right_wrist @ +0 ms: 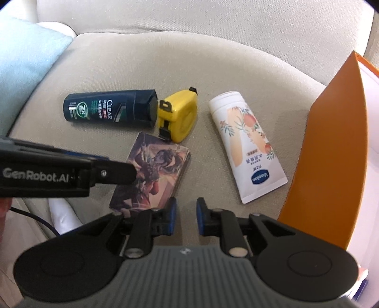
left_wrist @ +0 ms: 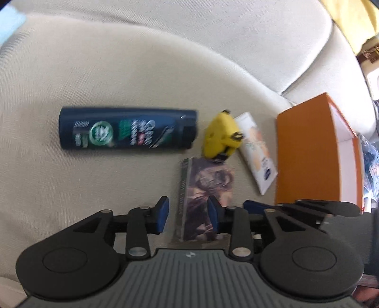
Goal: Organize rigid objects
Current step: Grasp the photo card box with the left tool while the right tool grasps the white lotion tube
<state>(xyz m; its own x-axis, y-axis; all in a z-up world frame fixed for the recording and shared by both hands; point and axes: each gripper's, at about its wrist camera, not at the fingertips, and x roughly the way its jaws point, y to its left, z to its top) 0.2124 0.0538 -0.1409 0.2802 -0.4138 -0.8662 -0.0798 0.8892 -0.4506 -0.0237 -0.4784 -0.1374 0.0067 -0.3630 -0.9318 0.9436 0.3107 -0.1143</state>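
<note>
On a beige sofa cushion lie a dark blue CLEAR bottle (left_wrist: 128, 129) (right_wrist: 111, 111), a yellow tape measure (left_wrist: 221, 135) (right_wrist: 178, 116), a printed card box (left_wrist: 203, 196) (right_wrist: 151, 175) and a white Vaseline tube (left_wrist: 257, 149) (right_wrist: 246, 144). My left gripper (left_wrist: 188, 216) is open, its fingers straddling the near left part of the card box. It shows from the side in the right wrist view (right_wrist: 118, 174). My right gripper (right_wrist: 186, 216) is open and empty, just right of the card box's near corner.
An orange box (left_wrist: 308, 151) (right_wrist: 327, 151) stands at the right edge of the cushion. The sofa backrest (right_wrist: 213, 16) runs behind. A light blue pillow (right_wrist: 26, 64) sits at the far left. A dark cable (right_wrist: 35, 218) hangs at the lower left.
</note>
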